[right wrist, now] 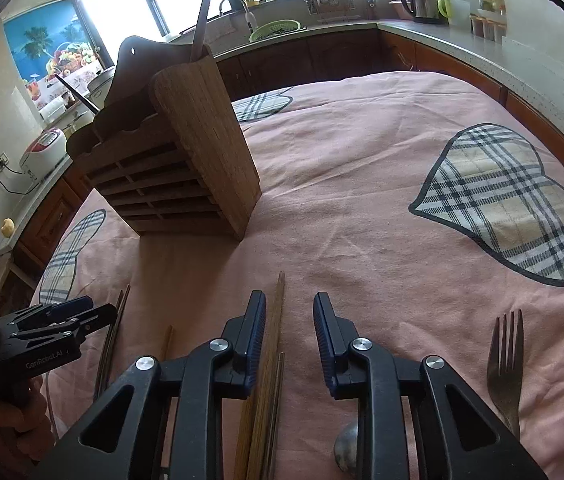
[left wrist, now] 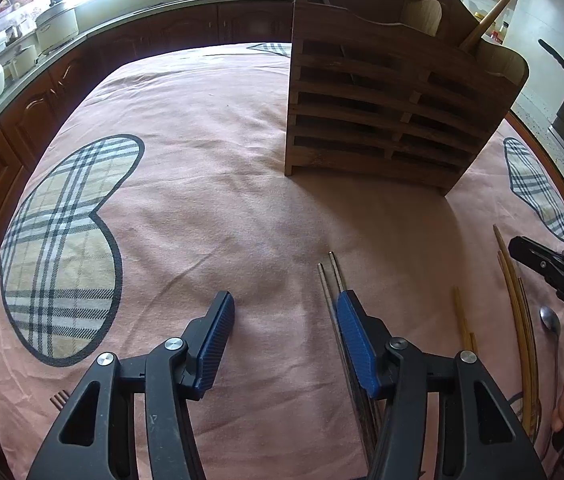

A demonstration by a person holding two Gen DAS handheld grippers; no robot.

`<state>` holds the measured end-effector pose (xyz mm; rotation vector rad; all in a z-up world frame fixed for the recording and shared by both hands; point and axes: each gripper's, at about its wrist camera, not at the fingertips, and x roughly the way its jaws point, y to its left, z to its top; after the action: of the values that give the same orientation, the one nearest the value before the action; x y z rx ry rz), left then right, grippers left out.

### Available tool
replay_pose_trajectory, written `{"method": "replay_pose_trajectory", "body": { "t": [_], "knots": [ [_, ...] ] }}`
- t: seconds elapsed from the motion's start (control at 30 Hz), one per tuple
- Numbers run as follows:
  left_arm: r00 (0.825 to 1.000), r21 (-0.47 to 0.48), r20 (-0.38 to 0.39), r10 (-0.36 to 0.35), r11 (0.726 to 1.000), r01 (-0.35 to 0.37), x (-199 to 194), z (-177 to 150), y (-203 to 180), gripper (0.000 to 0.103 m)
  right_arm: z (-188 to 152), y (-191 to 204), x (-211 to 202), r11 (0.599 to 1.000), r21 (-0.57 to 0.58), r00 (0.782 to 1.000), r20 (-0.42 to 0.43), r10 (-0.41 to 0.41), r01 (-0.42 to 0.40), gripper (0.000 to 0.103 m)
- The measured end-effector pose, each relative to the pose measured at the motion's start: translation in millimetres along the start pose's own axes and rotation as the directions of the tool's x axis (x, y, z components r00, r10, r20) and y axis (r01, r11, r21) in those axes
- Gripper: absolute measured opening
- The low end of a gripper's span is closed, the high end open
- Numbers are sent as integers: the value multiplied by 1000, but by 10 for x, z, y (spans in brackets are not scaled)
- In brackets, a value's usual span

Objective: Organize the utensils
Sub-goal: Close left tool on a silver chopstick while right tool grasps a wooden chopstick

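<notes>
The slatted wooden utensil holder (left wrist: pixel 382 108) (right wrist: pixel 186 160) stands upright on the pink cloth with a few handles sticking out. My left gripper (left wrist: pixel 284 308) (right wrist: pixel 100 308) is low over the cloth and open. A pair of metal chopsticks (left wrist: pixel 330 280) (right wrist: pixel 116 320) lies just inside its right finger and runs under it. My right gripper (right wrist: pixel 288 308) (left wrist: pixel 522 250) is open with a narrow gap. Brown wooden chopsticks (right wrist: pixel 278 312) lie on the cloth between its fingers, close to the left pad; nothing is gripped.
Yellow bamboo chopsticks (left wrist: pixel 518 312) and a spoon (left wrist: pixel 550 320) lie by the right gripper. A fork (right wrist: pixel 504 360) rests to the right, and a spoon bowl (right wrist: pixel 346 452) shows under the right gripper. Kitchen counters ring the table (right wrist: pixel 362 140).
</notes>
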<state>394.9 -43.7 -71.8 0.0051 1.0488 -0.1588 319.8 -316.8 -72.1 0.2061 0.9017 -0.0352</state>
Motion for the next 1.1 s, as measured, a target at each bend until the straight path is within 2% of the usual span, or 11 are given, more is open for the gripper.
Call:
{"method": "replay_pose_trajectory", "body": {
  "t": [0.07, 0.27, 0.33, 0.43, 0.5, 0.53, 0.63, 0.77, 0.97, 1.1],
  "knots": [
    [1000, 21, -1, 6, 1000, -6, -4, -7, -16, 53, -3, -4, 71, 1000, -5, 1000, -21, -4, 4, 16],
    [999, 62, 1, 45, 997, -45, 74, 56, -135, 52, 24, 37, 151, 999, -38, 999, -31, -14, 13, 15],
    [999, 64, 10, 43, 997, -44, 86, 57, -164, 48, 54, 66, 178, 998, -58, 999, -34, -26, 24, 16],
    [999, 75, 19, 37, 996, -38, 84, 49, -199, 33, 86, 107, 215, 995, -88, 998, -36, -45, 42, 15],
    [1000, 73, 15, 21, 997, -22, 74, 45, -209, 10, 99, 156, 237, 992, -108, 997, -37, -63, 58, 7],
    [1000, 65, 11, 8, 998, -9, 71, 45, -200, 7, 102, 153, 237, 994, -102, 998, -41, -51, 46, 7],
    [999, 24, 15, -33, 999, 32, -2, 23, -112, 5, 100, 151, 176, 997, -80, 999, -35, -17, 14, 6],
    [995, -24, 58, -83, 996, 85, -219, -43, 17, 5, 94, 173, -87, 998, -51, 999, 12, 38, -38, 5],
    [977, -75, 155, -145, 985, 158, -715, -148, 170, 4, 88, 201, -534, 995, -22, 991, 94, 99, -98, 4],
    [965, -90, 215, -152, 981, 175, -1052, -265, 226, 4, 62, 254, -752, 994, -19, 985, 134, 112, -110, 4]
  ]
}}
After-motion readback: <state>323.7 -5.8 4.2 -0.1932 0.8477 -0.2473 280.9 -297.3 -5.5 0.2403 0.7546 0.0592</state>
